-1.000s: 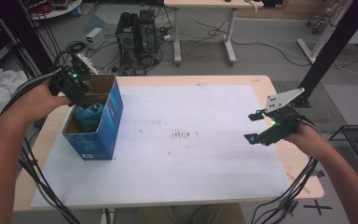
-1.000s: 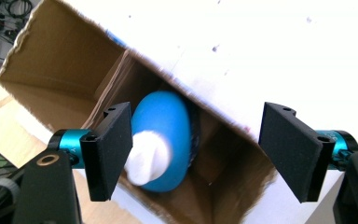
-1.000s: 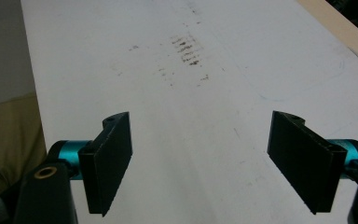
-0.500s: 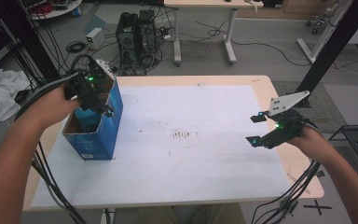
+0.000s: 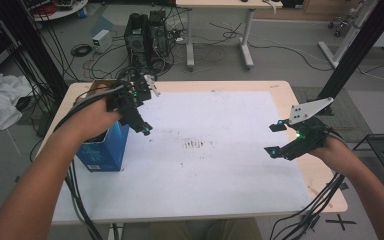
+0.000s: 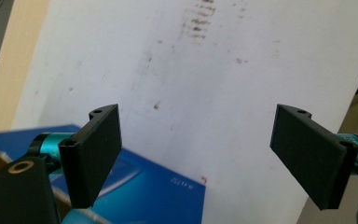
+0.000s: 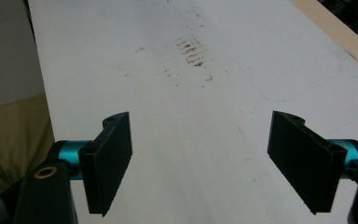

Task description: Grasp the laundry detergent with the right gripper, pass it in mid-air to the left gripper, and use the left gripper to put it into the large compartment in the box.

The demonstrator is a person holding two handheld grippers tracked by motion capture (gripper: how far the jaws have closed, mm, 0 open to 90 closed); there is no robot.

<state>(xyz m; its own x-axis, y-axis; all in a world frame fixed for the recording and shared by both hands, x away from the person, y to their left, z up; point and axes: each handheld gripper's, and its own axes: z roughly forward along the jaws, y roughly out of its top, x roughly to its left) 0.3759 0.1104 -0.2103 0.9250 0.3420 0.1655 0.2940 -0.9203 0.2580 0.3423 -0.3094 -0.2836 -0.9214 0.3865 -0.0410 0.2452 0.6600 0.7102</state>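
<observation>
The left gripper (image 5: 141, 120) hangs with jaws wide apart and empty, above the right rim of the blue box (image 5: 102, 150) at 9 o'clock on the table (image 5: 240, 86). The right gripper (image 5: 276, 138), also spread and empty, hovers at 3 o'clock over the white sheet (image 5: 215, 170), near its right edge. The sheet between them is bare except for brown marks (image 5: 196, 144). What the box holds cannot be seen.

Your L gripper (image 5: 139, 114): black body, green LED lit on top, black cables ran back along your forearm.
Your R gripper (image 5: 275, 138): black, green LED, grey three-cornered plate (image 5: 307, 110) on top w/ small holes; cable bundle trailed off under your wrist.
L jaws, close up: flat black rectangular pads (image 6: 98, 151), screw holes at top edge, teal anodised mounts, brass-ringed hole lower left.
R jaws, close up: same black pads (image 7: 109, 158), teal mounts, brass ring.
Your arms: bare, no sleeves seen.
</observation>
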